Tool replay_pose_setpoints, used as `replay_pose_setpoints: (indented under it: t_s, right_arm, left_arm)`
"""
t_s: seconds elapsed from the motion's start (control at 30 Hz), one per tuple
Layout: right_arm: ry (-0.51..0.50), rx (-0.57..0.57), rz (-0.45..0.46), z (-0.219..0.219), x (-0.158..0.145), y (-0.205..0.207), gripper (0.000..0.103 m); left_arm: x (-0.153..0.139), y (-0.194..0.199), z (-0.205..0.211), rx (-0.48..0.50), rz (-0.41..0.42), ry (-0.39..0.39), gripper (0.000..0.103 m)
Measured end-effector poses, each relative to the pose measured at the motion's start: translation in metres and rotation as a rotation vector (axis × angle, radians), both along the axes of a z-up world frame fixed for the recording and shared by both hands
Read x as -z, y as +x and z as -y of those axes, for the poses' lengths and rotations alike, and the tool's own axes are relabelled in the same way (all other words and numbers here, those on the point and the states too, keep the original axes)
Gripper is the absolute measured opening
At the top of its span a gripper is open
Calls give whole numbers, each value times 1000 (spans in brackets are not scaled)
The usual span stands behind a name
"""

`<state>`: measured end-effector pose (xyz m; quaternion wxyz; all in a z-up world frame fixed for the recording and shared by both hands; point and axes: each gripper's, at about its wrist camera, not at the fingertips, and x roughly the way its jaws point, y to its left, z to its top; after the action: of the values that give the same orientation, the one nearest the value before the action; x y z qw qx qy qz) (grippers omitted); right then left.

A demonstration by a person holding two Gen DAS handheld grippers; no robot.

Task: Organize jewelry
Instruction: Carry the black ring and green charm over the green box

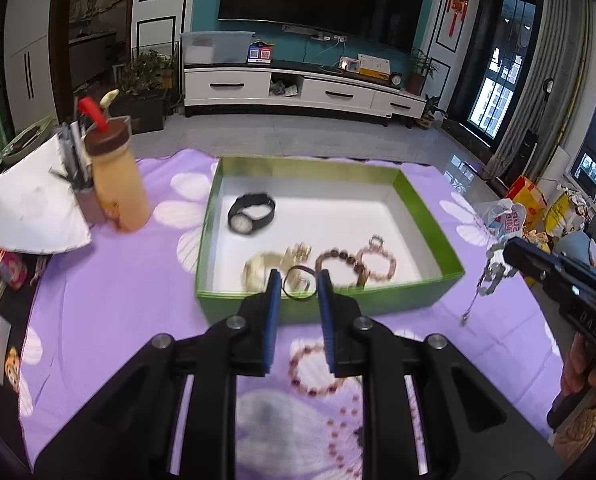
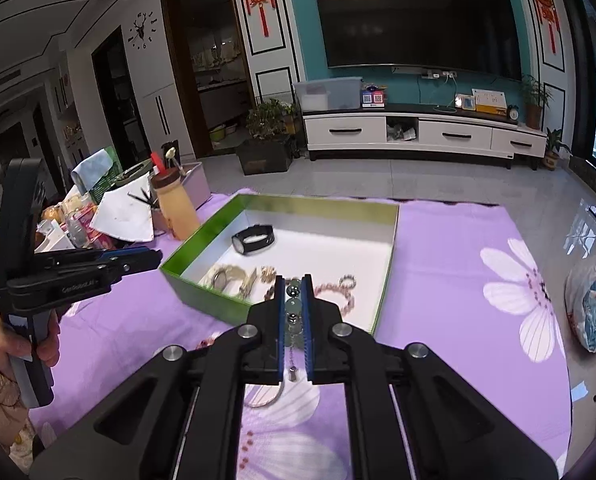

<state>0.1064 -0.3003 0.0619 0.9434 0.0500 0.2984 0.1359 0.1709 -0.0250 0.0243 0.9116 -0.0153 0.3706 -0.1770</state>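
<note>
One bead strand [image 2: 293, 306], seemingly box-edge-clear.

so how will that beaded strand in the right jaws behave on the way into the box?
Likely floppy: the beaded strand hangs limp from the right gripper, its chain tail dangling. Probably swings when moved. Round glossy beads may slip, and could snag the green box rim.
</note>
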Motion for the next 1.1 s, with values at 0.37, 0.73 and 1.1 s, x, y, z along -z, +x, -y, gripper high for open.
replay_pose_setpoints:
  t_s: [0.37,0.73,1.1]
  right_arm:
    - [34,9,-18,9,-8,65,7]
    - [89,33,-96,14,13,120,7]
    - [143,50,-220,11,55,156,7]
  left_arm:
    - [-8,72,28,-4,-62,-39,18]
    - [28,126,46,-38,-149,-10,18]
    - [69,157,58,-65,-243,26,18]
